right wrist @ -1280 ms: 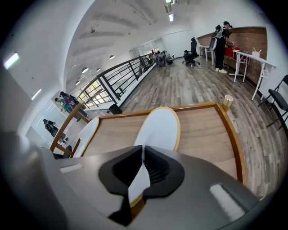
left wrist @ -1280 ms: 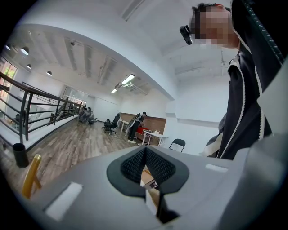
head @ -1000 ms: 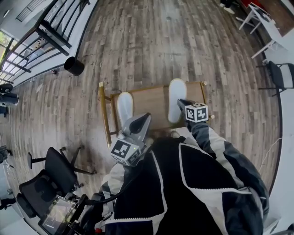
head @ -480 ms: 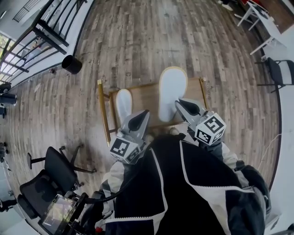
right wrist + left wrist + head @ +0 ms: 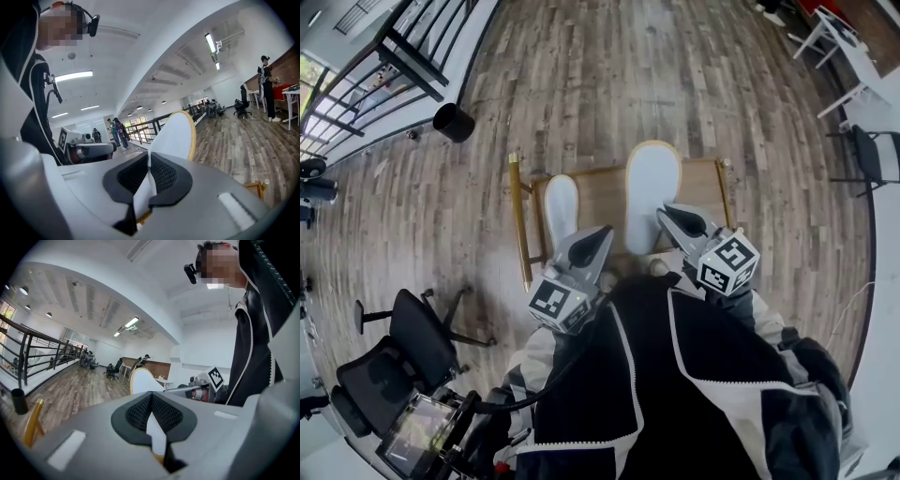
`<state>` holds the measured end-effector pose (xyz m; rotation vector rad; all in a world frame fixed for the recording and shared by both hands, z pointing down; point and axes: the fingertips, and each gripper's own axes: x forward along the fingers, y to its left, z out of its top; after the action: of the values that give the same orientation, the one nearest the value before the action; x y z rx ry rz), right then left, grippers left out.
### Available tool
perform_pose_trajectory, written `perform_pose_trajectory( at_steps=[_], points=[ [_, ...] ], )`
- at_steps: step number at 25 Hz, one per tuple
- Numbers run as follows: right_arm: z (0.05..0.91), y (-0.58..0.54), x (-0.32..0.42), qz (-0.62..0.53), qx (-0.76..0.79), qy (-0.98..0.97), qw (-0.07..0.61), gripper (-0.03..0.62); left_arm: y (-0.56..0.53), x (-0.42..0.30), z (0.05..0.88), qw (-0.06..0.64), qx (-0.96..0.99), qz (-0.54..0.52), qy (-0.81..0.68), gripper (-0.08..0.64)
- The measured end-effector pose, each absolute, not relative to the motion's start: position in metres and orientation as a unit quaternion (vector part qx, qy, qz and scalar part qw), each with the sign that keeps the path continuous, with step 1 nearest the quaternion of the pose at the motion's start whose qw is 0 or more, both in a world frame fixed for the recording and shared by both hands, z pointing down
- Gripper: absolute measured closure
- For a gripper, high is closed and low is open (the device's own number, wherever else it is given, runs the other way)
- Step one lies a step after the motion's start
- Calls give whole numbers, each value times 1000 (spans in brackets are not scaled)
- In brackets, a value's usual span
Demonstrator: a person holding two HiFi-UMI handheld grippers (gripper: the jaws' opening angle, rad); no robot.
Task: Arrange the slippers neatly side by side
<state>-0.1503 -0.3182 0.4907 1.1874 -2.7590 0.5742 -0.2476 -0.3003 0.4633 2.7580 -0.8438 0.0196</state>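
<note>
Two white slippers are over a low wooden table [image 5: 598, 192]. In the head view the left slipper [image 5: 561, 211] looks small and lies along the tabletop. The right slipper [image 5: 652, 187] looks larger, is raised off the table, and shows a tan rim. My left gripper [image 5: 602, 234] is shut on a white edge of the left slipper [image 5: 157, 436]. My right gripper [image 5: 667, 214] is shut on the heel end of the right slipper [image 5: 176, 133], whose sole stands upright ahead of the jaws. In the left gripper view the right slipper [image 5: 140, 380] and the right gripper [image 5: 206, 383] show beyond.
The table has gold legs [image 5: 520, 225] on a wood plank floor. A black bin [image 5: 453, 122] stands far left, with a black railing [image 5: 403, 56] behind it. An office chair [image 5: 403, 352] is near left. A dark chair [image 5: 872, 155] and a white table [image 5: 848, 47] stand right.
The right gripper has lifted the right slipper off the table and drawn it nearer and slightly left. The left gripper has barely moved, still holding the left slipper.
</note>
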Motion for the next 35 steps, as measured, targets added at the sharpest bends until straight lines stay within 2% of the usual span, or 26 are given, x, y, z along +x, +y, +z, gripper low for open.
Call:
perform_pose_trajectory(
  at_steps=[6, 18, 29, 35],
  points=[
    [559, -340, -176, 202, 371, -900, 108, 569, -296, -271, 466, 136, 941, 3, -309, 545],
    [699, -379, -231, 309, 354, -861, 193, 569, -291, -311, 473, 139, 931, 15, -338, 545],
    [752, -402, -269, 353, 368, -830, 223, 569, -275, -365, 486, 139, 919, 28, -369, 545],
    [793, -407, -248, 366, 363, -822, 242, 569, -282, -345, 504, 145, 915, 40, -374, 545]
  ],
)
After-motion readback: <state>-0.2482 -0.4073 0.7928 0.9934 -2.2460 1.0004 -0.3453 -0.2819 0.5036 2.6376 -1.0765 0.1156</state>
